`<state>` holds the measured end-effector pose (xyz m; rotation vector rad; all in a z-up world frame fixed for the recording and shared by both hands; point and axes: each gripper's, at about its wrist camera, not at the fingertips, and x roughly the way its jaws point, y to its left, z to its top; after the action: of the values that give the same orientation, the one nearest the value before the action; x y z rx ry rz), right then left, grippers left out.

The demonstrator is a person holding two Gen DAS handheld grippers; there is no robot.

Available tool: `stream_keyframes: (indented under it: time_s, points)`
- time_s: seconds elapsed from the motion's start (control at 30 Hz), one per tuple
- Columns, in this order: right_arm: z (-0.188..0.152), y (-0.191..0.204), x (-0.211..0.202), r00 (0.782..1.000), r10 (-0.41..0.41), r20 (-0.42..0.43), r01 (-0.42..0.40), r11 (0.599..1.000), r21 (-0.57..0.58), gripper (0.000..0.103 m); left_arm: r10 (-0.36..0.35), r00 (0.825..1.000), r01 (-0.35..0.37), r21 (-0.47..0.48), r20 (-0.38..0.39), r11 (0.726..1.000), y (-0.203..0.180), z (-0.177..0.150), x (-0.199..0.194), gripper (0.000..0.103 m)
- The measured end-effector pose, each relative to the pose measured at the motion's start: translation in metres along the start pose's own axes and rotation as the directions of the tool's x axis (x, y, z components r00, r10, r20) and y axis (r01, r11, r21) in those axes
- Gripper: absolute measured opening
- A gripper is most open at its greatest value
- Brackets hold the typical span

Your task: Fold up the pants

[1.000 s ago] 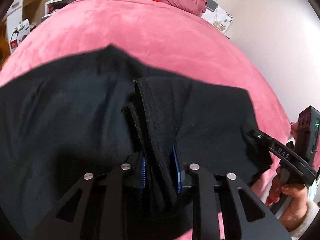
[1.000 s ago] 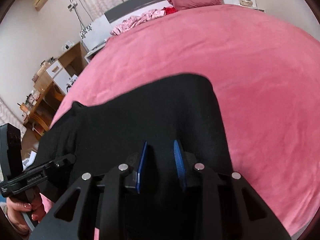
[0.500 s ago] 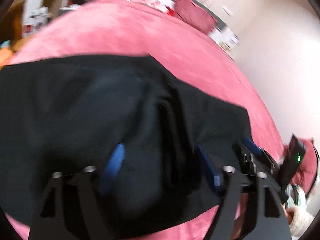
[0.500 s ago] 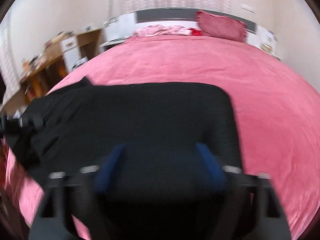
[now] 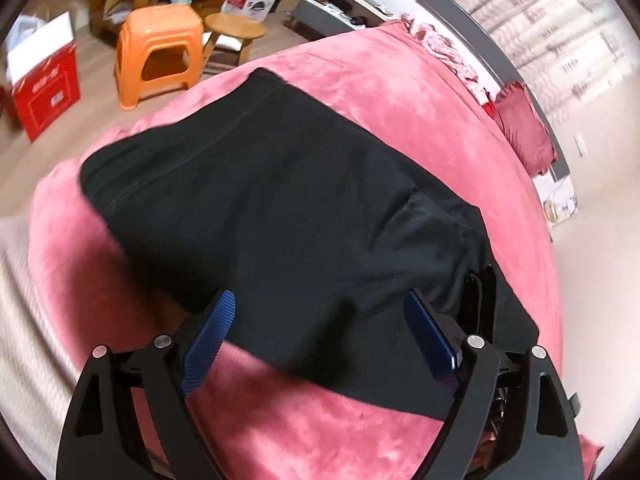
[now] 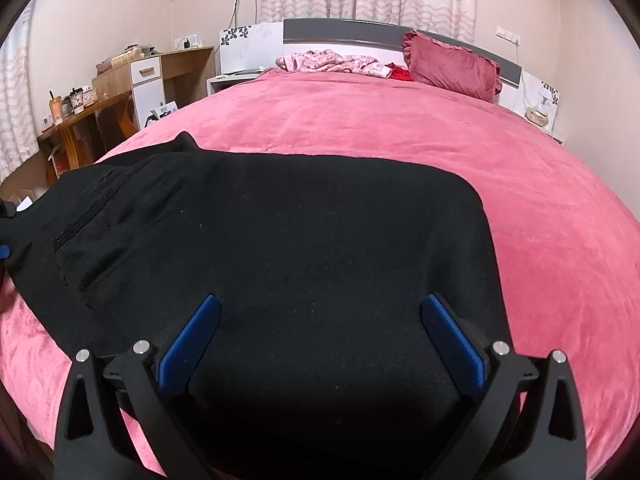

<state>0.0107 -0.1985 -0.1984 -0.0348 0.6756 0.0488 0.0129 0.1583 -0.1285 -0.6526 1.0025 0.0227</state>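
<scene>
The black pants [image 5: 280, 200] lie folded flat on the pink bedspread [image 5: 380, 80], near the bed's front edge. In the right wrist view the pants [image 6: 280, 240] fill the middle, with the waistband seam at the left. My left gripper [image 5: 318, 300] is open and empty, just above the pants' near edge. My right gripper [image 6: 320, 304] is open and empty, low over the pants. Part of the right gripper shows at the right in the left wrist view [image 5: 480, 300].
A red pillow [image 6: 452, 64] and pink crumpled clothes [image 6: 332, 60] lie by the headboard. An orange stool [image 5: 156, 48], a round wooden stool [image 5: 234, 32] and a red box [image 5: 44, 88] stand on the floor beside the bed. A wooden desk [image 6: 104, 112] stands at the left.
Both grippers opened and let go of the pants. The cloth dropped flat onto the bed. Both grippers pulled back and turned, the left one toward the floor side.
</scene>
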Motion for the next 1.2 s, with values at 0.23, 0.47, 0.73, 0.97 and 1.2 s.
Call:
stream_keyframes:
  time_s: [0.23,0.47,0.73,0.97,1.2]
  points:
    - [0.000,0.000,0.001,1.000,0.003,0.005,-0.003,1.000,0.001,0.101,0.034,0.998,-0.032,-0.043,0.054,0.999,0.016,-0.008,-0.020,0.085]
    - [0.000,0.001,0.001,1.000,0.002,0.004,-0.002,1.000,0.001,0.101,-0.034,0.999,0.033,-0.192,-0.003,0.981,0.041,-0.012,-0.017,0.080]
    - [0.000,0.001,0.001,1.000,0.002,0.005,-0.002,1.000,0.000,0.101,-0.122,0.993,0.115,-0.301,-0.002,0.947,0.063,-0.014,-0.011,0.064]
    - [0.000,0.000,0.001,1.000,0.003,0.005,-0.003,1.000,0.000,0.101,-0.156,0.987,0.156,-0.336,0.025,0.929,0.069,-0.008,-0.003,0.064]
    - [0.000,0.000,0.001,1.000,0.003,0.005,-0.003,1.000,0.000,0.101,-0.208,0.976,0.218,-0.345,0.066,0.913,0.070,-0.003,-0.008,0.064]
